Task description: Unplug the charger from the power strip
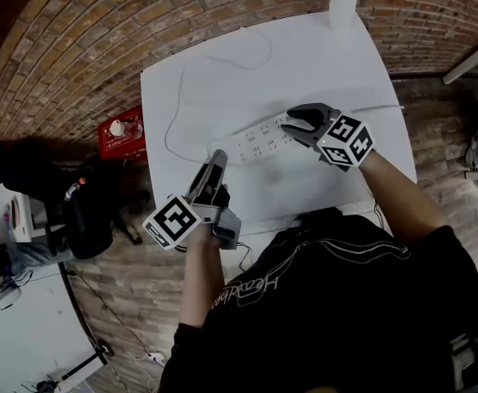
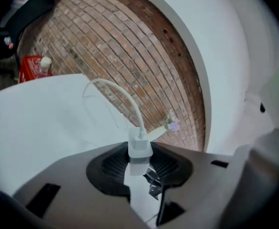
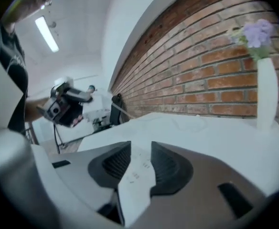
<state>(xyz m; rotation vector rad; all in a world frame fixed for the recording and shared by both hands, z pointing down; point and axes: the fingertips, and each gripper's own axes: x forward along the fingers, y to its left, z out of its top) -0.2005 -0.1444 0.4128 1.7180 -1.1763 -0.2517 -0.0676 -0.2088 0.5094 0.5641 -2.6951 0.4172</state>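
**Head view:** My left tongs (image 1: 217, 159) hang over the near part of the white table (image 1: 223, 80), tips just beside the left end of the power strip (image 1: 259, 140). The power strip lies flat across the middle of the table. My right tongs (image 1: 300, 124) sit at its other end. A thin white cable (image 1: 169, 133) loops over the far left part of the table. A white vase (image 1: 342, 5) stands at the far edge, and a red box (image 1: 123, 133) sits on the brick floor beside the table.

**Left gripper view:** The left tongs (image 2: 140, 164) are clamped on the charger (image 2: 139, 148), a small white block pinched between the two black ribbed pads. The charger is out of the power strip and clear of the table (image 2: 44, 123). The cable (image 2: 125, 94) rises from the charger's far end in an arch and drops toward the table behind. The red box (image 2: 32, 68) shows at the upper left.

**Right gripper view:** The right tongs (image 3: 140, 163) are closed on the end of the power strip (image 3: 137, 175), and the white bar fills the gap between both pads. The vase (image 3: 266, 94), topped by a lilac flower (image 3: 256, 32), stands upright on the table (image 3: 216, 132) at the right.
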